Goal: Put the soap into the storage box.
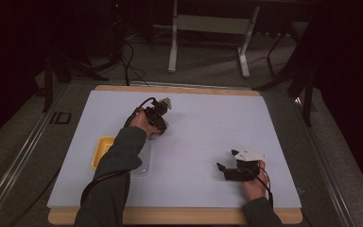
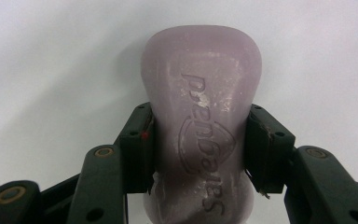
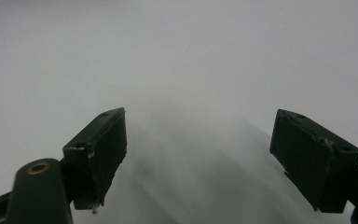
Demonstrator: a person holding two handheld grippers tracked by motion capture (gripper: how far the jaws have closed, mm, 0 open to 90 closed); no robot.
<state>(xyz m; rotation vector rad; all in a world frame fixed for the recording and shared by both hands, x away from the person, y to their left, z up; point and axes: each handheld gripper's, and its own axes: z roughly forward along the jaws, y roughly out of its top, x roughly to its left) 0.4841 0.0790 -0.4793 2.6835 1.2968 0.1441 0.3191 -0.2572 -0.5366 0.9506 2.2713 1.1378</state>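
the left gripper (image 1: pixel 162 124) has its jaws clamped on the waist of a pale lilac moulded soap bar (image 2: pixel 200 121), far left of centre on the white-covered worktop (image 1: pixel 203 127). a yellow shallow dish (image 1: pixel 101 151) and a clear plastic tray (image 1: pixel 143 165) sit near the left edge, part hidden by the sleeve. the right gripper (image 1: pixel 222 169) rests near the front edge, jaws wide apart on nothing. bare sheet lies between the grippers; grey floor and a white frame stand beyond.
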